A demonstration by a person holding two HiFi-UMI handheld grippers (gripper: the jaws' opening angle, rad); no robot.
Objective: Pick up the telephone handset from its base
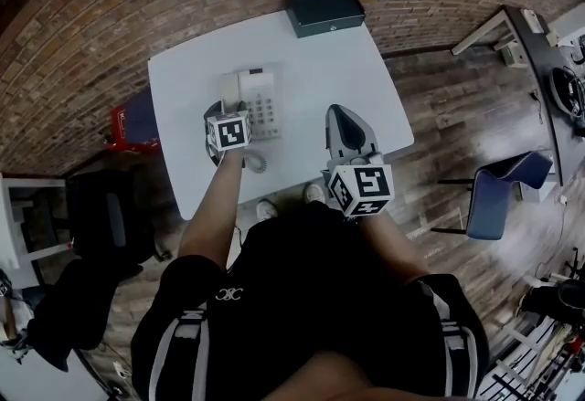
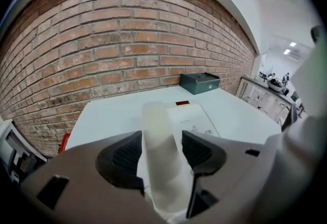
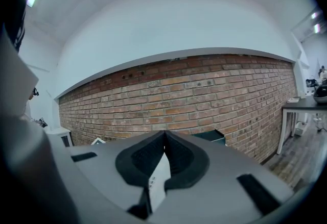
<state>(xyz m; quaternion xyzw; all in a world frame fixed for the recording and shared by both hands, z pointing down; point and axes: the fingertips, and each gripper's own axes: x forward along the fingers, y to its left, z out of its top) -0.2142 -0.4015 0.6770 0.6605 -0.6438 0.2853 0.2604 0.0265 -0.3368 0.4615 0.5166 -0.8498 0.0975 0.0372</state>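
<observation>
With jaws wide, the left tool point(image 2: 162, 154) is straddling the handset point(image 2: 156, 131) lying along the 9 o'clock side of its base point(image 1: 263, 103), and it is best closing squarely on the handset's middle before lifting straight up; the right tool point(image 1: 342, 121) is hanging shut and empty at the base's 4 o'clock.

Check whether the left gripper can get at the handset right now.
Likely yes. The left gripper has its jaws open astride the handset, which lies on its base, with nothing else between them. The right gripper is off to the side, out of the way.
</observation>
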